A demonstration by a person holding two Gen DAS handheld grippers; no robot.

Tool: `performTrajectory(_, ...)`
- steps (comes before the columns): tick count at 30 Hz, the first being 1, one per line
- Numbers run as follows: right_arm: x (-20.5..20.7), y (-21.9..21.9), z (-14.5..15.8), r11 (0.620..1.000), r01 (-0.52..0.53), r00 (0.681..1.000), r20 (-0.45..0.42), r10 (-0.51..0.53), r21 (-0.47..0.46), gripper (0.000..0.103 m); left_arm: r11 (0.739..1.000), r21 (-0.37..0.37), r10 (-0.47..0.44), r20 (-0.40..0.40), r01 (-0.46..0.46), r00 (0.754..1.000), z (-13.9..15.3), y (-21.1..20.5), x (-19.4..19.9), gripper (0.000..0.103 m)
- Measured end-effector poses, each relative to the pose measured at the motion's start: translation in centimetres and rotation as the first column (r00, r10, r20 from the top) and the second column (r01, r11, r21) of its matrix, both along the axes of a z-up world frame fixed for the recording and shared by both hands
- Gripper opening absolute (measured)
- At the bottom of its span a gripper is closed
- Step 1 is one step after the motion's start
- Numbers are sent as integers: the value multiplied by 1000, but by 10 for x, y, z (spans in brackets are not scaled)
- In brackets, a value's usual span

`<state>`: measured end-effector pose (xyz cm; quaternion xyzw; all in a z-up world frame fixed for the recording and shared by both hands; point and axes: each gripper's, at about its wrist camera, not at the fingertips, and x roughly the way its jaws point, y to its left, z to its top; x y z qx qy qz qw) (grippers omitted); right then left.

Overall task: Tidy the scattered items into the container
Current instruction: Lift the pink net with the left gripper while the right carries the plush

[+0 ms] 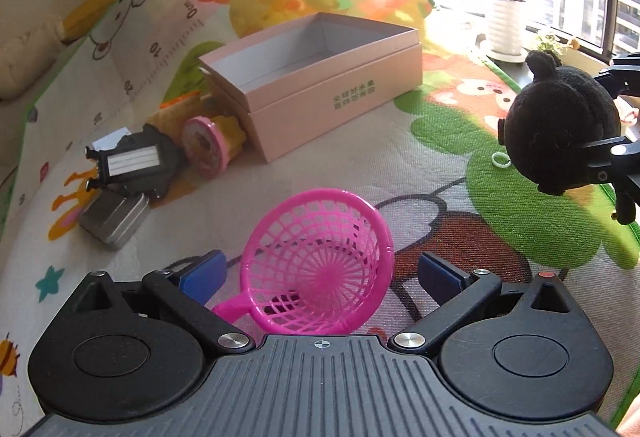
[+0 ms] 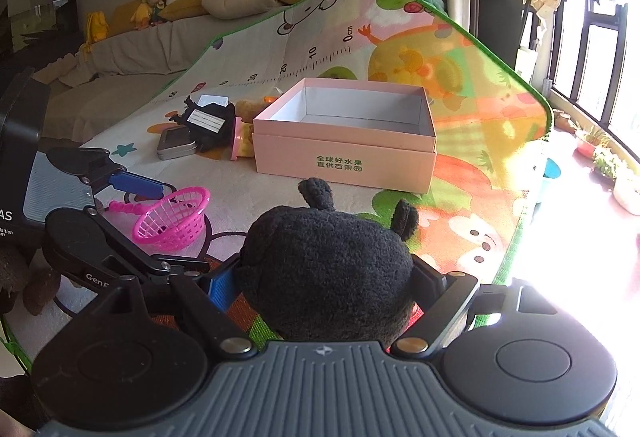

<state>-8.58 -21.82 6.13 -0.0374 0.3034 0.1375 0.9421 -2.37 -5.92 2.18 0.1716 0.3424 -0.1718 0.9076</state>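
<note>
An open pink box (image 1: pixel 320 77) (image 2: pixel 348 133) stands on the play mat; its inside shows nothing in it. My right gripper (image 2: pixel 324 281) is shut on a black plush toy (image 2: pixel 328 269) (image 1: pixel 560 125) and holds it above the mat, in front of the box. My left gripper (image 1: pixel 320 273) is open around a pink plastic basket (image 1: pixel 320 261) (image 2: pixel 176 217) that rests tilted on the mat; its blue fingers (image 1: pixel 204 273) stand apart from the basket's sides. The left gripper (image 2: pixel 136 193) also shows in the right wrist view.
Left of the box lie a metal tin (image 1: pixel 114 215) (image 2: pixel 176 143), a black device with a white label (image 1: pixel 136 161) (image 2: pixel 208 121), and a pink round toy (image 1: pixel 206 147). A small white ring (image 1: pixel 501 160) lies on the mat. Potted plants (image 1: pixel 506 17) stand by the window.
</note>
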Motion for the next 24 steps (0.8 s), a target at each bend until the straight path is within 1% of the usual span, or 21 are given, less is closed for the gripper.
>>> performTrajectory(3, 3, 1, -2, 1000, -1, 1000, -11, 1, 7, 84, 1000, 2, -11, 18, 11, 1000, 1, 17, -9, 103)
performTrajectory(5, 4, 2, -2, 1000, -3, 1000, -14, 3, 12, 84, 999, 3, -34, 27, 34, 999, -1, 31, -10, 103)
performTrajectory(7, 3, 3, -1, 1000, -11, 1000, -10, 11, 14, 84, 998, 2, -65, 32, 65, 997, -4, 42, -7, 103)
performTrajectory(9, 1, 5, -1, 1000, -21, 1000, -5, 21, 16, 84, 998, -6, -56, 29, 57, 998, -8, 51, 0, 103)
performTrajectory(11, 1, 6, -2, 1000, -27, 1000, -8, 27, 15, 84, 998, -53, -37, -10, 36, 999, -10, 59, 9, 103)
performTrajectory(14, 1, 7, -3, 1000, -25, 1000, -13, 25, 9, 84, 994, -99, -47, -68, 41, 997, -10, 63, 7, 103)
performTrajectory(17, 1, 6, -2, 1000, -19, 1000, -11, 20, 6, 84, 984, -160, -101, -135, 79, 986, -5, 59, -10, 103)
performTrajectory(18, 2, 6, -2, 1000, -17, 1000, -11, 17, 7, 84, 976, -191, -133, -152, 103, 979, -2, 57, -16, 103)
performTrajectory(19, 3, 5, -3, 1000, -15, 1000, -13, 15, 9, 84, 962, -235, -178, -165, 136, 970, 1, 52, -24, 103)
performTrajectory(20, 4, 5, -4, 1000, -15, 1000, -16, 15, 14, 84, 952, -259, -208, -161, 162, 965, 4, 48, -30, 103)
performTrajectory(21, 5, 5, -4, 1000, -16, 1000, -20, 16, 20, 84, 947, -266, -226, -146, 182, 963, 7, 42, -35, 103)
performTrajectory(22, 6, 6, -5, 1000, -18, 1000, -23, 18, 25, 84, 948, -251, -232, -124, 196, 965, 9, 34, -38, 103)
performTrajectory(24, 7, 7, -6, 999, -23, 999, -29, 24, 30, 84, 965, -184, -206, -83, 188, 975, 11, 18, -36, 103)
